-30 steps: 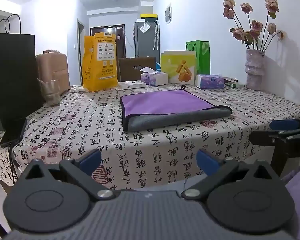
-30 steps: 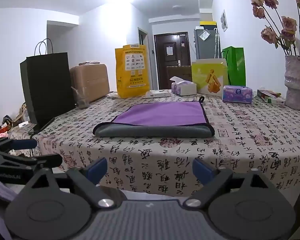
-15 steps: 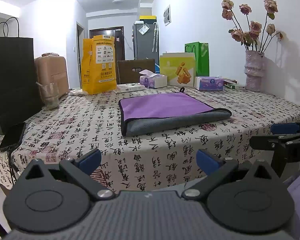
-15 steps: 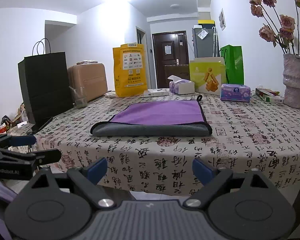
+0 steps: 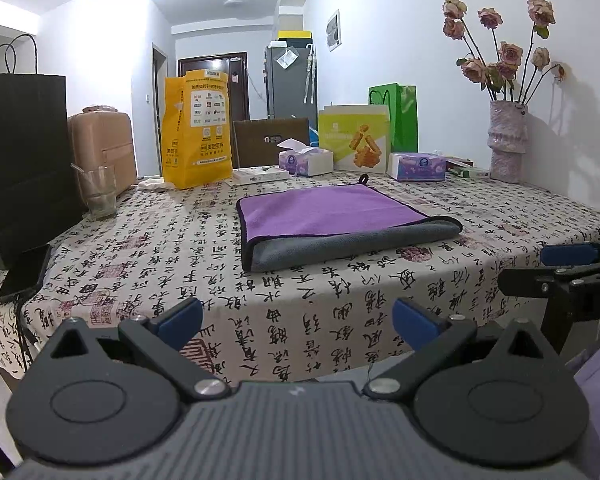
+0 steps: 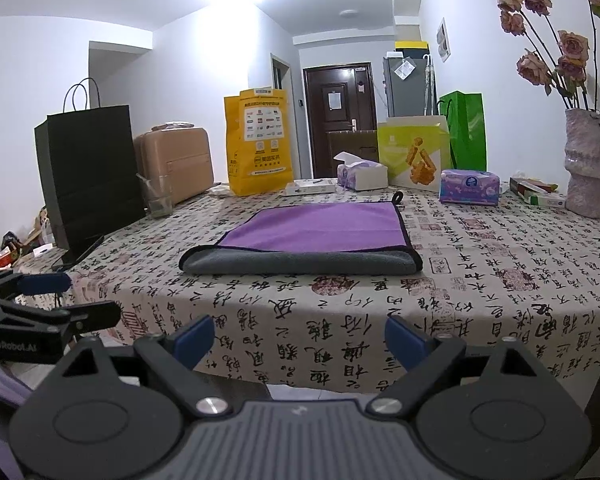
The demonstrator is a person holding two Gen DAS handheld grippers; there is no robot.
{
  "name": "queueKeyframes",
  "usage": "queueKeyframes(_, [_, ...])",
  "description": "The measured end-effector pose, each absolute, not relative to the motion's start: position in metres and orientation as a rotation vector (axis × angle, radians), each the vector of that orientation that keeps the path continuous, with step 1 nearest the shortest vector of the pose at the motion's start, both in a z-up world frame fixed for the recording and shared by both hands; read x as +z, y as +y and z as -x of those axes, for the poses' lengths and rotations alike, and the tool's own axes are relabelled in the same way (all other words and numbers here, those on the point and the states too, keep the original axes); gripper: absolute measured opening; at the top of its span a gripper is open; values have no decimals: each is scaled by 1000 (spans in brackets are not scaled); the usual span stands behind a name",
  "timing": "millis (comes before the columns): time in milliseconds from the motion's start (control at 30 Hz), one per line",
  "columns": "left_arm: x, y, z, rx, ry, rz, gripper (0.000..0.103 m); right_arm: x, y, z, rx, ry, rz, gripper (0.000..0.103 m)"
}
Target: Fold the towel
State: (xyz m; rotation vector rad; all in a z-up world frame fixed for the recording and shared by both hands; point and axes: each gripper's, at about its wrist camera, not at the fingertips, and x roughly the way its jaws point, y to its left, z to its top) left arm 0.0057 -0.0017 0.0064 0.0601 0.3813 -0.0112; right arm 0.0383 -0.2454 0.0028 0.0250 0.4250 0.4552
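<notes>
A purple towel (image 5: 324, 212) with a grey underside lies folded on the table, its grey fold edge toward me; it also shows in the right wrist view (image 6: 316, 228). My left gripper (image 5: 296, 320) is open and empty, held off the table's near edge, short of the towel. My right gripper (image 6: 300, 336) is open and empty too, also off the near edge. Each gripper shows at the side of the other's view: the right one (image 5: 568, 268), the left one (image 6: 48, 300).
The table (image 5: 180, 248) has a calligraphy-print cloth. Along its back stand a black paper bag (image 5: 20, 152), a glass (image 5: 98, 192), a yellow bag (image 5: 198, 128), tissue boxes (image 5: 306, 162), a green bag (image 5: 400, 116) and a flower vase (image 5: 506, 144). A phone (image 5: 24, 272) lies at the left edge.
Both grippers have drifted slightly back and down from the table; the towel looks a little farther. Both stay open. The towel has not moved.
</notes>
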Motion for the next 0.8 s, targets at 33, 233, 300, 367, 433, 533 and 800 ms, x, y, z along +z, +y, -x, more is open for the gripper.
queueKeyframes(33, [6,-2,-5,-11,381,-60,103,3,-246,-38,456,426,-26,92])
queueKeyframes(233, [6,-3,-6,-12,381,-61,103,3,-245,-37,458,427,-25,92])
queueKeyframes(300, [6,-3,-5,-12,379,-62,103,3,-244,-37,458,426,-25,92])
queueKeyframes(367, [6,-4,-4,-12,378,-62,103,4,-244,-36,459,425,-27,92])
queueKeyframes(433, [5,-4,-3,-13,379,-62,103,4,-243,-37,461,426,-28,92])
queueKeyframes(533, [6,-5,-4,-10,379,-61,103,3,-243,-37,466,427,-30,92])
queueKeyframes(800, [7,-6,-3,-14,379,-60,103,5,-243,-39,463,422,-32,92])
